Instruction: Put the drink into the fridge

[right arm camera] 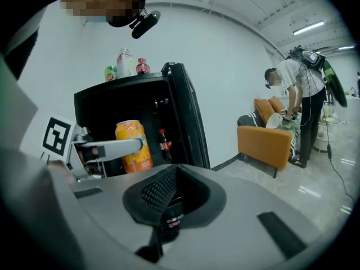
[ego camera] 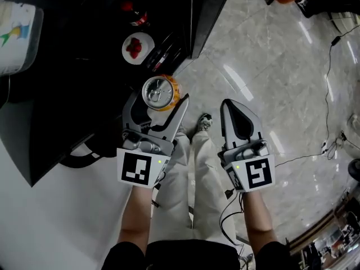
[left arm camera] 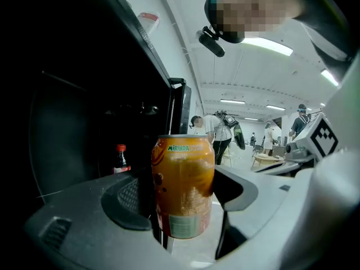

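The drink is not yet in: the one orange can (left arm camera: 183, 184) hangs upright, pinched between the left gripper's (ego camera: 158, 100) jaws, just in front of the open fridge (right arm camera: 90, 111), so setting it inside and letting go remain. The right gripper (ego camera: 230, 108) has its jaws pressed together on nothing; one small cola bottle (right arm camera: 165, 144) stands inside, three containers (right arm camera: 125, 62) on top
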`<action>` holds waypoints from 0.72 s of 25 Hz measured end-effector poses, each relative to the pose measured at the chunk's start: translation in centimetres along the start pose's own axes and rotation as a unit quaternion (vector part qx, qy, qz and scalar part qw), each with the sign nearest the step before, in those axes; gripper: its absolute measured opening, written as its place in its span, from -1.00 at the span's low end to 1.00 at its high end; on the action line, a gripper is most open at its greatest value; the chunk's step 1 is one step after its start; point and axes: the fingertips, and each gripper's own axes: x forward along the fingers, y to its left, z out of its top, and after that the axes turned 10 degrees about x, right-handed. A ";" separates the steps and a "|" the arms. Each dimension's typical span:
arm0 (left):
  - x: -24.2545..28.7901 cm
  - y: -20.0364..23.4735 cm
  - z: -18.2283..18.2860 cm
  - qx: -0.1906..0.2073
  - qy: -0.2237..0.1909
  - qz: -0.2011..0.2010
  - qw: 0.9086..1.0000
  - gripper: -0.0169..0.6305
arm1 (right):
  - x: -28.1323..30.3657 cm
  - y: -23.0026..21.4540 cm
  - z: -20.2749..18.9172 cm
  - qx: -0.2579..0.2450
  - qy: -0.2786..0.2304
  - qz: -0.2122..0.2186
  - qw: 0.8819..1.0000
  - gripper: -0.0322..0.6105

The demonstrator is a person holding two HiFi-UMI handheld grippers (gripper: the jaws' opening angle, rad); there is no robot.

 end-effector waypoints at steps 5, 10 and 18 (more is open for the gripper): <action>0.2 0.7 -1.7 0.004 -0.004 0.004 1.000 0.07 | 0.9 -0.2 -3.2 -0.004 0.019 0.004 1.000 -0.86; 0.7 2.1 -2.8 0.016 -0.011 0.010 1.000 0.07 | 1.8 0.0 -4.6 -0.002 0.022 0.007 1.000 -0.86; 2.2 6.5 -5.0 -0.007 -0.022 0.076 0.997 0.07 | 3.2 0.2 -6.2 -0.010 0.036 0.016 0.999 -0.86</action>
